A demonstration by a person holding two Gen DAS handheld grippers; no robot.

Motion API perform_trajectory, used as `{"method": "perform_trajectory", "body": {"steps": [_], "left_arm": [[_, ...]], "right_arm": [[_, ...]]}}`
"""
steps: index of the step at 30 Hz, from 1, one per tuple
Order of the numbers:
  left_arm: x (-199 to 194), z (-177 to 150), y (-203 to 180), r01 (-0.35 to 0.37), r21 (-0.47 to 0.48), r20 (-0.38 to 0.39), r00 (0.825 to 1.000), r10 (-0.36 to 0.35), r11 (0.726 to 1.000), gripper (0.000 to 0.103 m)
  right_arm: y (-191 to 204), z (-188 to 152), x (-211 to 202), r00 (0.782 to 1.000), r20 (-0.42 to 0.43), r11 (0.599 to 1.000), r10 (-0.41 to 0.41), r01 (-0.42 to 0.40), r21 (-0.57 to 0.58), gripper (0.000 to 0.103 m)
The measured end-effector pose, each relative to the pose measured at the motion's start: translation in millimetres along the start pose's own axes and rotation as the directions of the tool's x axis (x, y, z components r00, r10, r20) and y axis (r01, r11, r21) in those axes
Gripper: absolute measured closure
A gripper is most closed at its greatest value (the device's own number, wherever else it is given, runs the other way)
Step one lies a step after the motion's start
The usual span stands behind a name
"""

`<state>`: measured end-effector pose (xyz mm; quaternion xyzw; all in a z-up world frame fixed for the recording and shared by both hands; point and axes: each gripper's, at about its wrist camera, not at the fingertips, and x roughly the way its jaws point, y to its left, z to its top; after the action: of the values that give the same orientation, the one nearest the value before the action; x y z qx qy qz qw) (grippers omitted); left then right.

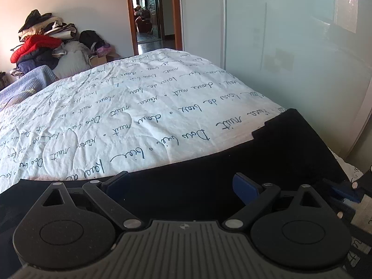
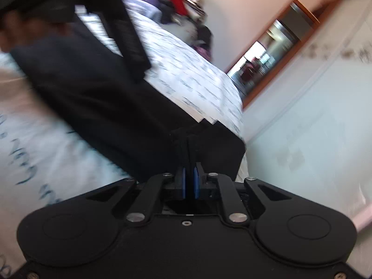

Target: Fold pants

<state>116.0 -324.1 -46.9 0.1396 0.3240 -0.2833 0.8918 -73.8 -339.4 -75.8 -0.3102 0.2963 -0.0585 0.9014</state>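
Black pants (image 1: 209, 181) lie near on a bed (image 1: 139, 107) whose cover reads "nuit". Left gripper (image 1: 183, 186) jaws gape wide, empty; right gripper (image 2: 190, 183) jaws pinch the pants' edge.

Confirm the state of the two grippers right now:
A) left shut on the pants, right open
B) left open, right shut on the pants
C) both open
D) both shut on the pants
B: the left gripper has its fingers spread wide over the black pants without pinching them, while the right gripper has its fingers nearly together on a bunched fold of the pants.
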Motion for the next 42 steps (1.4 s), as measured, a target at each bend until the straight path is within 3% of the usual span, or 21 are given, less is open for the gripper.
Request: {"method": "perform_trajectory", "body": {"steps": [2, 5, 7, 9, 12, 15, 18, 20, 22, 23, 25, 28, 35, 42], "left_arm": [[3.8, 2.4, 0.3, 0.026, -0.033, -0.017, 0.999, -0.027, 0.999, 0.007], [14.6, 7.5, 4.4, 0.152, -0.157, -0.094, 0.981, -0.168, 0.976, 0.007], [25.7, 8.8, 9.3, 0.258, -0.277, -0.152, 0.939, -0.308, 0.926, 0.007], [35.0, 9.6, 13.2, 0.319, -0.385, -0.168, 0.899, -0.405, 0.866, 0.007], [41.3, 16.3, 9.5, 0.35, -0.446, -0.155, 0.876, -0.457, 0.823, 0.007], [54.6, 20.8, 4.1, 0.394, -0.513, -0.16, 0.828, -0.537, 0.762, 0.007], [64.6, 21.8, 2.7, 0.379, -0.578, -0.151, 0.821, -0.55, 0.723, 0.008], [64.5, 19.7, 6.8, 0.393, -0.62, -0.112, 0.813, -0.572, 0.679, 0.017], [66.2, 16.8, 10.1, 0.413, -0.645, -0.102, 0.787, -0.608, 0.643, 0.053], [68.0, 15.6, 12.7, 0.406, -0.648, -0.112, 0.786, -0.608, 0.645, 0.06], [66.4, 10.4, 18.1, 0.384, -0.643, -0.111, 0.809, -0.577, 0.663, 0.081], [60.3, 3.2, 31.2, 0.376, -0.638, -0.088, 0.832, -0.548, 0.672, 0.096], [10.4, -4.9, 60.2, 0.333, -0.478, -0.017, 0.922, -0.388, 0.813, 0.099], [-25.7, -13.1, 97.3, 0.214, -0.341, 0.002, 0.974, -0.227, 0.916, 0.099]], "right_arm": [[2.9, -2.2, 5.2, 1.0, -0.022, 1.0, -0.021, 0.021, -0.013, 0.094], [2.3, -0.4, 10.5, 0.999, -0.036, 0.999, -0.033, 0.033, 0.003, 0.094], [1.1, 1.8, 5.5, 0.999, -0.022, 0.999, -0.041, 0.042, 0.016, 0.097], [-4.1, 3.6, -1.9, 0.999, 0.005, 0.998, -0.036, 0.035, 0.049, 0.097], [-9.5, 5.3, -1.6, 0.999, 0.037, 0.996, -0.016, 0.013, 0.084, 0.097], [-13.2, 6.9, -15.0, 0.997, 0.078, 0.992, 0.003, -0.013, 0.122, 0.097], [-19.2, 10.5, -22.3, 0.993, 0.118, 0.981, 0.027, -0.049, 0.188, 0.097], [-23.0, 13.1, -18.1, 0.991, 0.128, 0.973, 0.036, -0.064, 0.222, 0.097], [-22.4, 15.2, -14.0, 0.992, 0.124, 0.973, 0.034, -0.061, 0.224, 0.097], [-20.9, 12.8, -13.9, 0.993, 0.116, 0.973, 0.034, -0.06, 0.222, 0.097], [-17.0, 15.1, -9.3, 0.993, 0.107, 0.974, 0.046, -0.069, 0.217, 0.097], [-6.5, 15.6, -11.4, 0.991, 0.11, 0.973, 0.079, -0.101, 0.208, 0.097], [11.3, 37.4, -10.8, 0.971, 0.176, 0.966, 0.163, -0.194, 0.174, 0.097], [30.6, 69.7, 0.4, 0.925, 0.253, 0.923, 0.285, -0.336, 0.19, 0.097]]}}
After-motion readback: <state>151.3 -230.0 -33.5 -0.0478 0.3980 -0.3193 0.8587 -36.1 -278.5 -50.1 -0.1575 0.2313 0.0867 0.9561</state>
